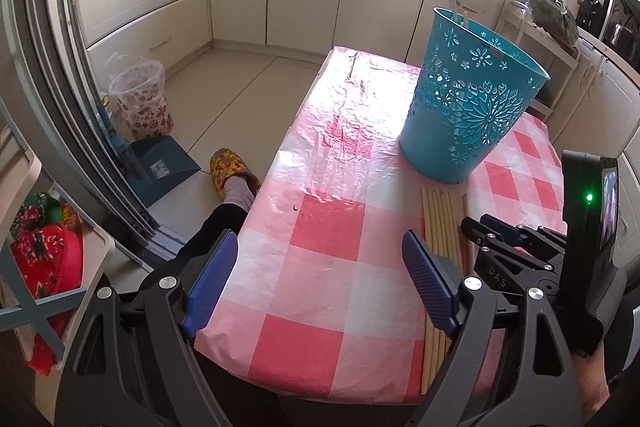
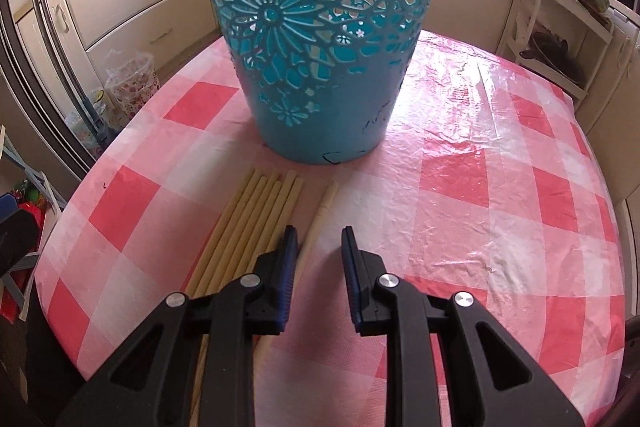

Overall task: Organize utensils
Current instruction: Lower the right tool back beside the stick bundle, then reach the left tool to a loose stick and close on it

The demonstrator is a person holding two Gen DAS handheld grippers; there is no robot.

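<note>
Teal basket (image 2: pixel 320 39) stands upright at 12 o'clock of the sticks, mouth up to receive them; two sticks (image 1: pixel 460 13) already poke above its rim. Bundle of pale sticks (image 2: pixel 256 227) lies flat on the checked tablecloth (image 2: pixel 500 207), one stray stick (image 2: pixel 320 223) apart at its 3 o'clock. Right gripper (image 2: pixel 319 239) straddles the stray, jaws narrowed, not yet pinching. Left gripper (image 1: pixel 316 267) spread wide, empty, parked clear at 9 o'clock

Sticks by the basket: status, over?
Left gripper open, empty. Right gripper open over the lone stick, not gripping. Bundle lies before the basket. Nothing in the way.
</note>
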